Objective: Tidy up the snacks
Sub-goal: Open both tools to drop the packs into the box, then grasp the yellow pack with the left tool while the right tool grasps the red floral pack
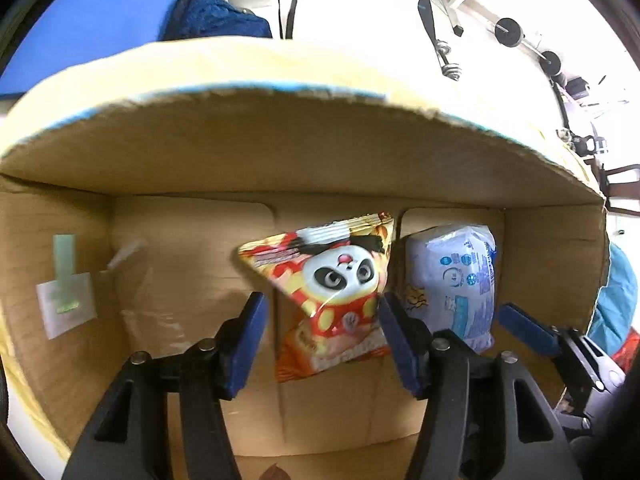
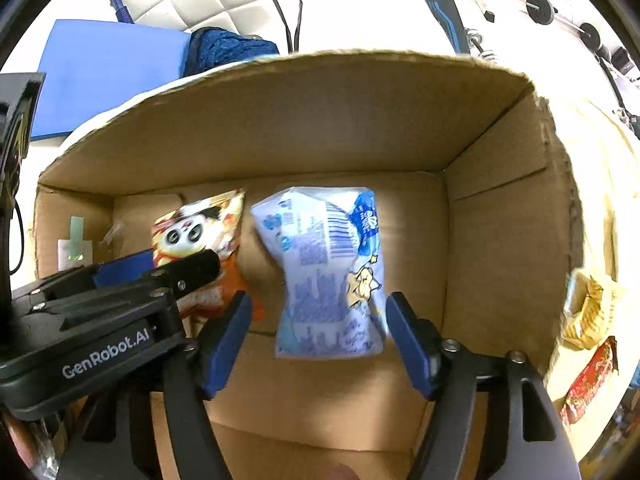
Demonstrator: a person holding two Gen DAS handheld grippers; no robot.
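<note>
An orange snack bag with a panda (image 1: 336, 292) lies on the floor of the cardboard box (image 1: 280, 152). My left gripper (image 1: 320, 340) hovers over it, open, its blue pads wide of the bag. Beside it on the right lies a pale blue and white snack pack (image 1: 456, 280). In the right wrist view that blue pack (image 2: 332, 280) sits between the spread blue fingers of my right gripper (image 2: 318, 344), which is open. The panda bag (image 2: 200, 236) shows to its left, partly hidden by the left gripper's black body. The box wall (image 2: 500, 240) rises on the right.
Outside the box on the right lie a gold-wrapped snack (image 2: 588, 312) and a red packet (image 2: 588, 384). Behind the box are a blue mat (image 2: 108, 68), a dark blue cloth (image 2: 228, 50) and exercise weights (image 2: 540, 8). A taped label (image 1: 66, 300) sticks to the box's left wall.
</note>
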